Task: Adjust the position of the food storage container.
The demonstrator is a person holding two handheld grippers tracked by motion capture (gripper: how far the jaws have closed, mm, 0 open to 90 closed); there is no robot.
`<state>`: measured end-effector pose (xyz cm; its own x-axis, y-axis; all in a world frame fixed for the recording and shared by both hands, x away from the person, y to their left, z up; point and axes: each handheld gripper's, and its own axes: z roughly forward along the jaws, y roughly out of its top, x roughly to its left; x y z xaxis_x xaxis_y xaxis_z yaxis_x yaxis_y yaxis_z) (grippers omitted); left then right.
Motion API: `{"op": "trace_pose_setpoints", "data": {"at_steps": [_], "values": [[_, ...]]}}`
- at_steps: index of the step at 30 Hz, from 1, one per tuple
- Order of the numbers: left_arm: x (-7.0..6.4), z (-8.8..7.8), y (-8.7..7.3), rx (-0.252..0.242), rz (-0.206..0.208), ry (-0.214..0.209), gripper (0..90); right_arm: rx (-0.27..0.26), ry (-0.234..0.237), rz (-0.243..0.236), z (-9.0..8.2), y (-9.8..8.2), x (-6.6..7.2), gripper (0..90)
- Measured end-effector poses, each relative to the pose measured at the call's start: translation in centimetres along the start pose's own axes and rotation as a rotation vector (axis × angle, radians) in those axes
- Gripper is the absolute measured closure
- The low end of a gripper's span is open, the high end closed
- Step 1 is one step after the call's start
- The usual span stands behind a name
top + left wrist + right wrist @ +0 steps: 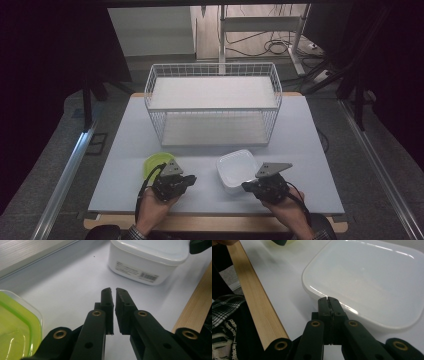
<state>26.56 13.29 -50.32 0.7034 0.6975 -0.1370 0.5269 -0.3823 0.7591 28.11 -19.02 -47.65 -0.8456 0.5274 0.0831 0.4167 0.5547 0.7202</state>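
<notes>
A white lidded container (237, 167) sits on the table's near half, right of centre. Left of it lies a shallow yellow-green container (156, 162). My left gripper (192, 179) is beside the green container (15, 325) and points toward the white container (147, 257). Its jaws (114, 290) stand almost together over bare table, with nothing between them. My right gripper (245, 186) is shut, and its tips (328, 298) are at the near rim of the white container's lid (367, 277). I cannot tell whether they touch it.
A white wire basket (212, 102) with a white floor stands across the back half of the pale table (310, 165). A wooden strip (257, 302) edges the table's near side. A plaid sleeve (224, 307) is close behind it.
</notes>
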Motion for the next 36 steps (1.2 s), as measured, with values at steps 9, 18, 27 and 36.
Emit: {"op": "trace_pose_setpoints", "data": {"at_steps": [9, 18, 27, 36], "values": [[1.6, -1.5, 0.3, -0.025, -0.013, 0.084, 86.8, -0.077, -0.200, 0.088, -1.4, 1.5, -5.3, 89.5], [3.4, -0.8, 1.4, 0.037, -0.048, 0.158, 89.0, -0.099, -0.253, 0.123, -2.1, 0.4, -6.7, 88.2], [4.2, -1.9, 0.5, 0.072, -0.075, 0.234, 89.8, -0.056, -0.236, 0.124, -1.1, -0.2, -6.8, 86.9], [2.2, -1.7, 1.0, 0.060, 0.016, 0.188, 87.6, -0.033, -0.207, 0.114, -0.1, 0.0, -5.8, 88.9]]}}
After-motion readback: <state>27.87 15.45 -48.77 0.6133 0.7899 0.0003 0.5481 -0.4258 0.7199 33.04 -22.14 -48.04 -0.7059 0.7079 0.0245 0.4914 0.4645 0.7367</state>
